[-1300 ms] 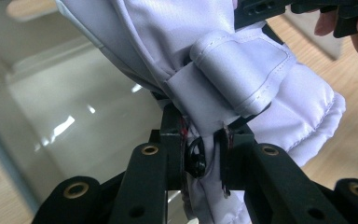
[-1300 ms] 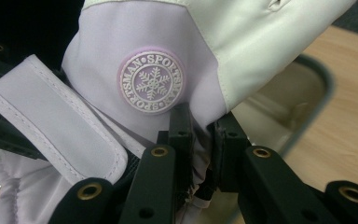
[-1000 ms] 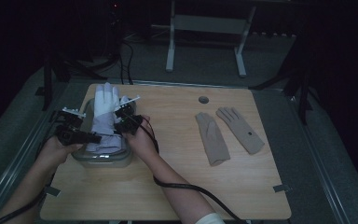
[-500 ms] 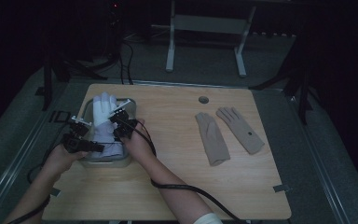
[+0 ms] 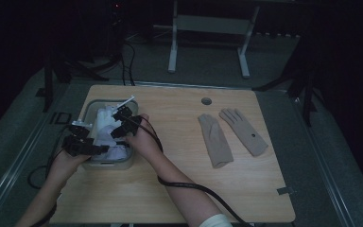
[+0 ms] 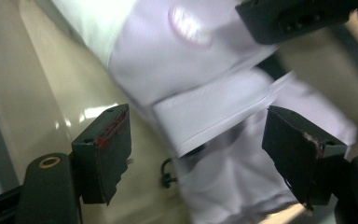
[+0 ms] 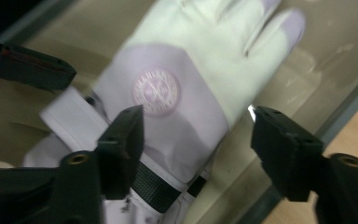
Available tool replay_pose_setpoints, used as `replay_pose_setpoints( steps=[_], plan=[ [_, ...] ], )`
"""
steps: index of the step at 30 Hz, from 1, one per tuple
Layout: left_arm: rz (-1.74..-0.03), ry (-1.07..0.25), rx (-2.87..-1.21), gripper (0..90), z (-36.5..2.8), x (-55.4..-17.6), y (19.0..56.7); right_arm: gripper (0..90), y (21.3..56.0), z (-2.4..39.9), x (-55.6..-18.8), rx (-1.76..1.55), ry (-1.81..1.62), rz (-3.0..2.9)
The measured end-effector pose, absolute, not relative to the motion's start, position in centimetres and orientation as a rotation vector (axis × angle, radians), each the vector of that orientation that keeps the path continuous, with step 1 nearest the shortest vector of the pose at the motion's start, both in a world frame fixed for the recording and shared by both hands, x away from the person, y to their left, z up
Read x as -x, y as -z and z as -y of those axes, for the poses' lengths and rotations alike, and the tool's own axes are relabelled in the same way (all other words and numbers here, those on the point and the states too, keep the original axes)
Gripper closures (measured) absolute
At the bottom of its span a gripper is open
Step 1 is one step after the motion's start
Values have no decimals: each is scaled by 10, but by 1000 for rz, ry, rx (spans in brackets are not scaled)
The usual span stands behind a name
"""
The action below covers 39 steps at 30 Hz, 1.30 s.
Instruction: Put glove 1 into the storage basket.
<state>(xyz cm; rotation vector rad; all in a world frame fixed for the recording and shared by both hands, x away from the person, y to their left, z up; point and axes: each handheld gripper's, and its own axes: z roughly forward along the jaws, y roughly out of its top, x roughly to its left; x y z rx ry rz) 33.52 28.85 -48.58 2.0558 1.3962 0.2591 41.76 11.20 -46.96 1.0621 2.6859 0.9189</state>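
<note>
Lying limp in the pale shallow rectangular tray (image 5: pixel 90 109) at the worktop's (image 5: pixel 179 189) left: a soft, light white-and-lilac fabric glove (image 7: pixel 186 70), best pinched at the stiffer banded cuff (image 6: pixel 214 119), with left claw (image 6: pixel 198 154) and right claw (image 7: pixel 198 135) just spread, pressing nothing.

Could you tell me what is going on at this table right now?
A person is working with a hand-held gripper in each hand over a clear bin at the table's left. A white glove lies inside it. The left hand-held gripper and the right hand-held gripper have both just opened their jaws, and neither presses on the glove now. Two beige gloves lie side by side on the table's right half.
</note>
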Motion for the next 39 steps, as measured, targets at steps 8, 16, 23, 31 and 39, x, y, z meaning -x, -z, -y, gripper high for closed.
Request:
replay_pose_setpoints(
  steps=[8, 16, 23, 31, 39],
  plan=[
    [-1311, -434, -1956, 140, -273, -323, 469, 185, 449, -95, -415, -998, -1005, -2702],
    [-1245, -365, -1949, 36, -250, -317, 466, 175, 447, -67, -415, -1001, -1012, -2680],
    [-1135, -319, -1993, 23, -224, -312, 470, 178, 446, -41, -412, -999, -1035, -2662],
    [-1092, -288, -1971, 23, -198, -305, 472, 169, 447, -12, -404, -979, -1015, -2651],
    [-951, -241, -1942, 24, -169, -297, 474, 165, 448, 25, -398, -963, -1011, -2613]
  ],
)
